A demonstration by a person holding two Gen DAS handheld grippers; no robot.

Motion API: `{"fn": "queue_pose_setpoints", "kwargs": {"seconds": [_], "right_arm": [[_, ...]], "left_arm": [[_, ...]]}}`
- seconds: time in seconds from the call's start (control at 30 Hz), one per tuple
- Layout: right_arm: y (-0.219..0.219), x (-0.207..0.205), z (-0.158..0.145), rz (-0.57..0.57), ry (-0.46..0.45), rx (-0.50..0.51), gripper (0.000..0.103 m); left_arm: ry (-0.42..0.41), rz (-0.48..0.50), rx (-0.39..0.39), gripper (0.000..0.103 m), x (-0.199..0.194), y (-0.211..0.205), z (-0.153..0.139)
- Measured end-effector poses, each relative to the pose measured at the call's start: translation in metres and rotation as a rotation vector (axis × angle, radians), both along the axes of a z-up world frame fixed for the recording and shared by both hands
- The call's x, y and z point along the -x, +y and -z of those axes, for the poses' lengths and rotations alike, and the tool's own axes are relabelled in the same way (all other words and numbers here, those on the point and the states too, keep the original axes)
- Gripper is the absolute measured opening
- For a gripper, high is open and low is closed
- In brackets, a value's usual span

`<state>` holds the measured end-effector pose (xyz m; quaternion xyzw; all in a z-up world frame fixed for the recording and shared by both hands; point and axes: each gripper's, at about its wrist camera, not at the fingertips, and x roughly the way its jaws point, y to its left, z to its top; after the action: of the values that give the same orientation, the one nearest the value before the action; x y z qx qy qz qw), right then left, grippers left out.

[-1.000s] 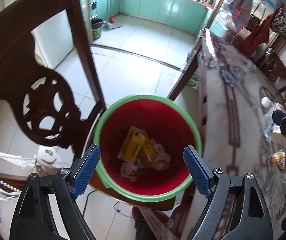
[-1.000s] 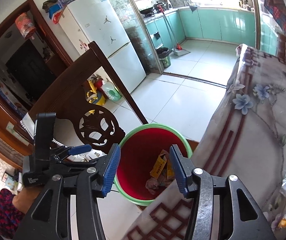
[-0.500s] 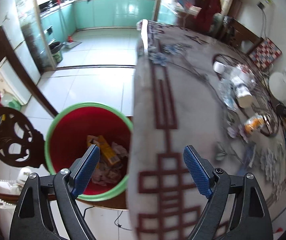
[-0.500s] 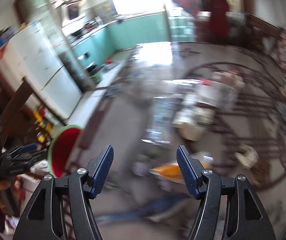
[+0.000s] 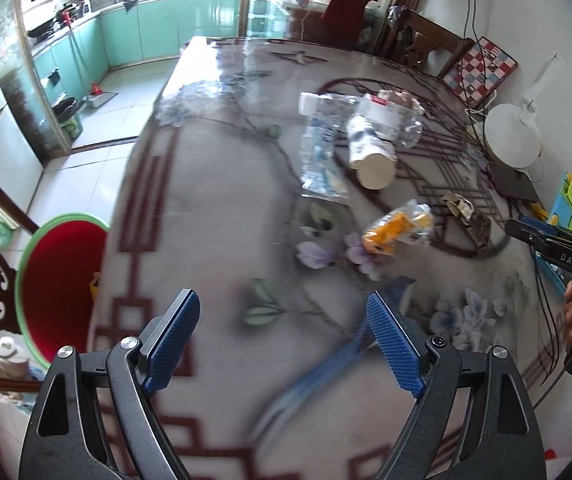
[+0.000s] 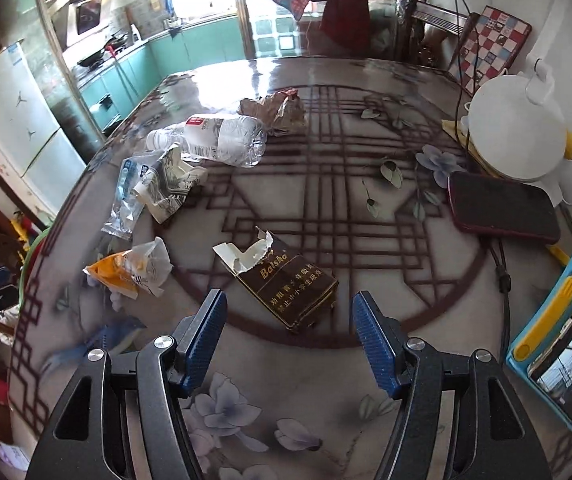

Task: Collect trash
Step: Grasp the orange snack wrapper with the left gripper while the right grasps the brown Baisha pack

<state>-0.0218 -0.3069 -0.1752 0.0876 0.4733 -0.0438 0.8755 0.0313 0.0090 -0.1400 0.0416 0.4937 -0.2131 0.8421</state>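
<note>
Hovering over the counter [image 6: 366, 408], our right tool [image 6: 288, 334] has its jaws released with nothing between them; they have just been opening. Directly ahead of its fingertips, near and slightly left of centre, lies the torn brown cigarette pack [image 6: 282, 282], flat on the counter, its long axis running diagonally from the ripped flap at upper left to the lower right corner nearest us. We judge this the next piece to take, and the right tool is plainly the nearer one.

Our left tool [image 5: 284, 342] is also released and empty, well apart from the pack, which shows only small and blurred in its view, so we may be misreading it there. Closer to that tool is the orange wrapper [image 5: 398, 232]. Beyond sit the crushed bottle [image 6: 222, 140] and paper cup [image 5: 370, 154]. The red bin [image 5: 58, 284] stands off the counter's left edge.
</note>
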Motion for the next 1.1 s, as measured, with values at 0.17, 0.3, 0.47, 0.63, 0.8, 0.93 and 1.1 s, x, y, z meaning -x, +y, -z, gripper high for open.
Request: {"fn": "queue_pose_setpoints", "kwargs": {"seconds": [0.17, 0.3, 0.47, 0.63, 0.8, 0.93, 1.1], "right_arm": [[-0.011, -0.007, 0.016, -0.048, 0.038, -0.012, 0.065], [-0.016, -0.016, 0.026, -0.071, 0.041, -0.021, 0.065], [-0.018, -0.027, 0.040, -0.093, 0.081, -0.045, 0.065], [-0.016, -0.035, 0.049, -0.124, 0.103, -0.072, 0.065], [-0.014, -0.044, 0.056, -0.130, 0.132, -0.082, 0.065], [-0.013, -0.047, 0.054, -0.131, 0.124, -0.101, 0.065], [-0.009, -0.052, 0.055, -0.144, 0.140, -0.101, 0.065]], "left_arm": [[-0.035, 0.040, -0.032, 0.086, 0.010, -0.032, -0.008], [-0.034, 0.045, -0.033, 0.086, 0.011, -0.048, -0.012], [-0.051, 0.123, -0.065, 0.086, 0.004, -0.077, -0.013], [-0.098, 0.256, -0.130, 0.088, -0.009, -0.115, -0.005], [-0.059, 0.372, -0.234, 0.088, -0.024, -0.157, 0.028], [-0.040, 0.436, -0.318, 0.088, -0.024, -0.175, 0.054], [0.026, 0.424, -0.260, 0.067, -0.024, -0.175, 0.061]]}}
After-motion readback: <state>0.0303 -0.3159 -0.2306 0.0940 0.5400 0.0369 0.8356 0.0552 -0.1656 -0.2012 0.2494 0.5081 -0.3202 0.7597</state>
